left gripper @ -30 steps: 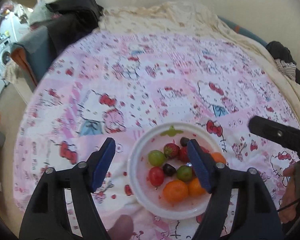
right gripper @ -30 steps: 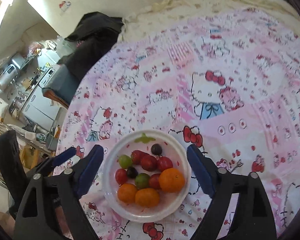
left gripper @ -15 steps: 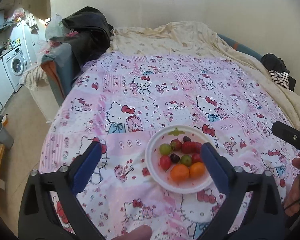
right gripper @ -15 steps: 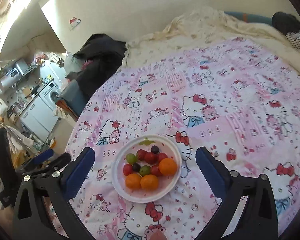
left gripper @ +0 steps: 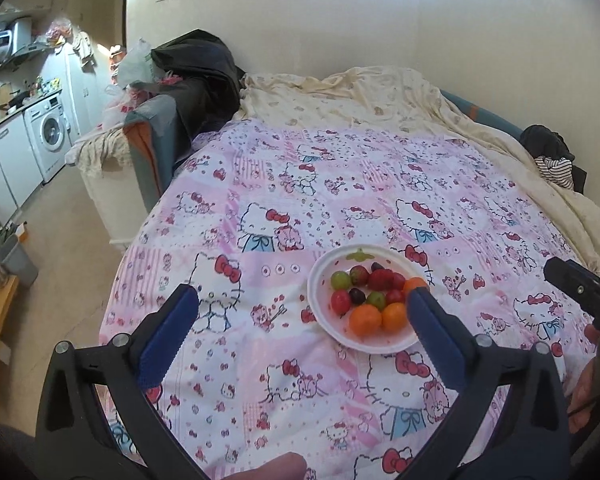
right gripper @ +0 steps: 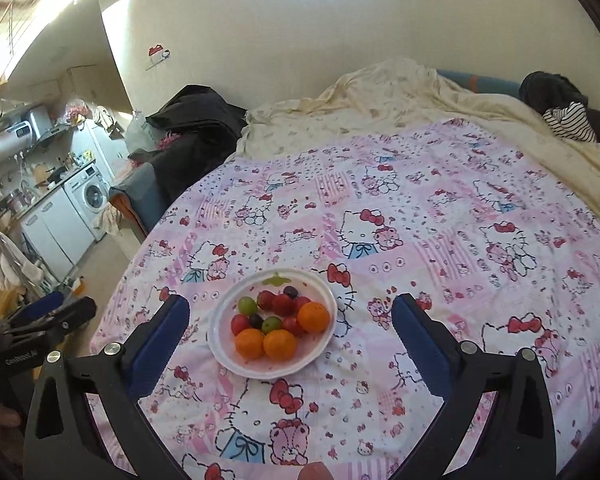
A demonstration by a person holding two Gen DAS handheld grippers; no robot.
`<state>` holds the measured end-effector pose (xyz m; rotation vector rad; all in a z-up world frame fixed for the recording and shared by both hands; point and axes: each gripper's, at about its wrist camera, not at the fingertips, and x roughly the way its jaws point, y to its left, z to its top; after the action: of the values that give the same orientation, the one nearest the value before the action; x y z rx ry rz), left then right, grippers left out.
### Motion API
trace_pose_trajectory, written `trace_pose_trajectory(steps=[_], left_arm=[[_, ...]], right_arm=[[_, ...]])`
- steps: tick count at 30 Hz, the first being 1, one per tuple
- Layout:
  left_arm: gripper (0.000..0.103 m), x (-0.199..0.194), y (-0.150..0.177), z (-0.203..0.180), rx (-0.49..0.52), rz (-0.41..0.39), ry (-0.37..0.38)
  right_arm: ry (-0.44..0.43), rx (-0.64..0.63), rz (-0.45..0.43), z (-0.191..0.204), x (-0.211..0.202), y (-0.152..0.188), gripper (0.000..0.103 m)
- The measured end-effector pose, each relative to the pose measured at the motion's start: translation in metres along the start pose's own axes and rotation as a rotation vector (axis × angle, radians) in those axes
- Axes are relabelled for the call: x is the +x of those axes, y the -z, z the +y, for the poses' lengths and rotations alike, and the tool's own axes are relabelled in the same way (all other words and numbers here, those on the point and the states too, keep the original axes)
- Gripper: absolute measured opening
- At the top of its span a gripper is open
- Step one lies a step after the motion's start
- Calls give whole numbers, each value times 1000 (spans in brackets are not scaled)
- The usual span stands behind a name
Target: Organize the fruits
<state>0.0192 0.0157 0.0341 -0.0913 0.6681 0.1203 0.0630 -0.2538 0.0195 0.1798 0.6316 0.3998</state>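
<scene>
on the pink patterned bed cover [right gripper: 440, 200] sits the white plate [right gripper: 220, 344], every fruit [right gripper: 280, 320] gathered on it. left gripper [left gripper: 300, 328] and right gripper [right gripper: 288, 332] hang above, jaws just opened wide, nothing between them. best to lift clear without nudging the plate's rim; sorting looks finished.

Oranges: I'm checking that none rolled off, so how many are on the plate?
3, all on the white plate: two side by side at its near edge, one at the right. None lie on the bedspread.
</scene>
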Motion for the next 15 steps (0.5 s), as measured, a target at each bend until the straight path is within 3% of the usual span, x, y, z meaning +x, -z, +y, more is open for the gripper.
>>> trace_pose_trajectory(steps=[5,15], left_arm=[[103,-6,9,6,-17,-3,18],[103,-9,15,5,20,-52,-19]], right_arm=[[16,-18,10,7,-1,14,103],[45,-64,12,19,5,22,103]])
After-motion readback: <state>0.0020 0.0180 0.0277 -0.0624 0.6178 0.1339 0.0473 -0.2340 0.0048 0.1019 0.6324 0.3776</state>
